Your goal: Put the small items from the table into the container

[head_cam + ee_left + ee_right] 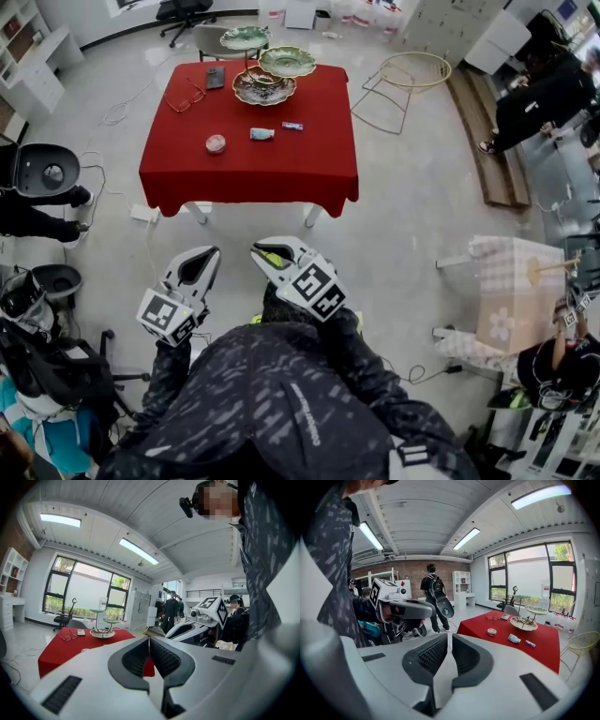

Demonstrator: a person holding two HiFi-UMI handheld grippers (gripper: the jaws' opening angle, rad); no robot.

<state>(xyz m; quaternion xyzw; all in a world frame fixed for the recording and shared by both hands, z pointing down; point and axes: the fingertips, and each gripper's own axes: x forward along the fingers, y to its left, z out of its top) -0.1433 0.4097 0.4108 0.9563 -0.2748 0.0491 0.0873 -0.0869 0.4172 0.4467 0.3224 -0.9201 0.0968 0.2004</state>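
Note:
A red-clothed table (319, 159) stands well ahead of me across bare floor. On it lie a round pink tin (216, 143), a blue-white packet (262, 134) and a small purple bar (292, 126). Behind them are red glasses (187, 97), a dark phone (215, 77) and a tiered dish stand (263, 70). My left gripper (201, 255) and right gripper (264, 254) are held close to my chest, both shut and empty, far short of the table. The right gripper view shows the tin (491, 631), packet (514, 639), bar (530, 643) and stand (524, 622).
A wire hoop frame (410, 77) stands right of the table and a grey chair (211, 39) behind it. Cables and a power strip (143, 214) lie at the table's left. A checked-cloth table (511, 286) sits to my right. People and gear crowd the left edge.

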